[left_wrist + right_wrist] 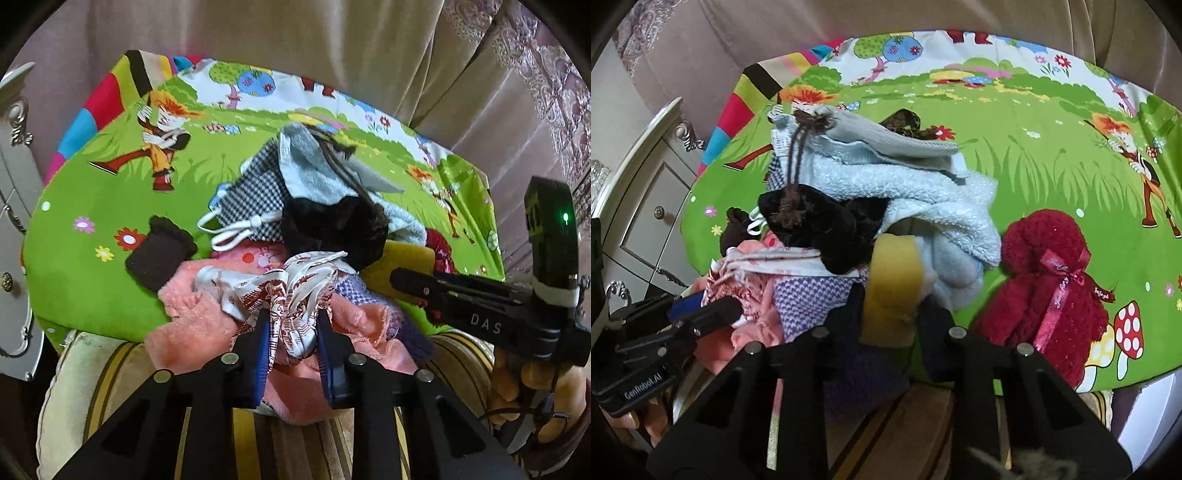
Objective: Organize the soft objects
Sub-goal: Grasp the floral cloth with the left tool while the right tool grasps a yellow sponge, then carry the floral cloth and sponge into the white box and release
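A heap of soft things lies on a green cartoon-print sheet [92,288]. My left gripper [293,325] is shut on a white scarf with brown print [288,295], bunched between its blue pads, over pink fleece [192,321]. My right gripper [890,310] is shut on a yellow spongy cloth [890,288] at the heap's near edge. Behind lie a black fuzzy piece [827,229], a light blue towel [923,199], a checked face mask [255,199] and a purple knit [809,295]. A brown knitted piece [159,254] sits apart on the left. A dark red plush item with a ribbon [1049,288] lies to the right.
A white carved cabinet [646,221] stands at the left. Beige curtains [332,55] hang behind the sheet. A striped cushion [110,369] lies under the near edge. A hand [524,384] holds the right gripper's handle. A white box corner [1148,417] shows at the lower right.
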The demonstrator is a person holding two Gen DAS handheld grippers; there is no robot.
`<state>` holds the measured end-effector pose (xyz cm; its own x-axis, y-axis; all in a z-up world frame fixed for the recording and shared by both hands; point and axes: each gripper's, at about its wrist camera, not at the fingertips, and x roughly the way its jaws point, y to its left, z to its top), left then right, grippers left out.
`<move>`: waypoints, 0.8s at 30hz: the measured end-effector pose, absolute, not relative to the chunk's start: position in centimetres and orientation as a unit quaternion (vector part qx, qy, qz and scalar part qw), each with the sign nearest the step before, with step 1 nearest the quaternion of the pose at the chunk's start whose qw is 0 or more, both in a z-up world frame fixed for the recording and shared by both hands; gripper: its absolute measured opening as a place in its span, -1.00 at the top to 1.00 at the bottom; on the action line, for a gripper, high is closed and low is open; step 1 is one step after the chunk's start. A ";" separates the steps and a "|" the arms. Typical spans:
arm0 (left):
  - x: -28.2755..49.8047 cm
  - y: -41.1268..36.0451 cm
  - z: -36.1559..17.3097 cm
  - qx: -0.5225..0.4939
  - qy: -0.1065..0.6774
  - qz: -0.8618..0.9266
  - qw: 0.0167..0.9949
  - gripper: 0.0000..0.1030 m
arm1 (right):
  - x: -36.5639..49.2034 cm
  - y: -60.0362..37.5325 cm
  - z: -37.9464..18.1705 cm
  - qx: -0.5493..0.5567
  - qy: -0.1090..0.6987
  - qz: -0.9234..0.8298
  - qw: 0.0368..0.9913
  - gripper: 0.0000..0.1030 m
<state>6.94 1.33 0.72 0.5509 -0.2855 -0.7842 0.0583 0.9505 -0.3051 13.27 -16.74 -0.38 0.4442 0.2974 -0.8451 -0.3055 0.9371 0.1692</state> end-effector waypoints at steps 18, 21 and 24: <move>3.2 -0.3 5.0 -0.109 0.402 -0.088 0.905 0.54 | 7.3 -21.8 4.0 0.029 0.435 0.167 0.884 0.40; 2.8 -1.9 5.5 -0.097 0.400 -0.101 0.906 0.54 | 6.2 -23.4 4.3 0.042 0.430 0.158 0.888 0.40; 2.5 -3.7 5.9 -0.086 0.399 -0.117 0.905 0.54 | 5.1 -25.4 4.7 0.053 0.424 0.145 0.893 0.40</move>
<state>2.47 -3.68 5.91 0.6542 -0.2811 -0.7022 0.1434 0.9576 -0.2498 5.08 -25.37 4.68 0.5994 0.3033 -0.7408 -0.2128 0.9525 0.2178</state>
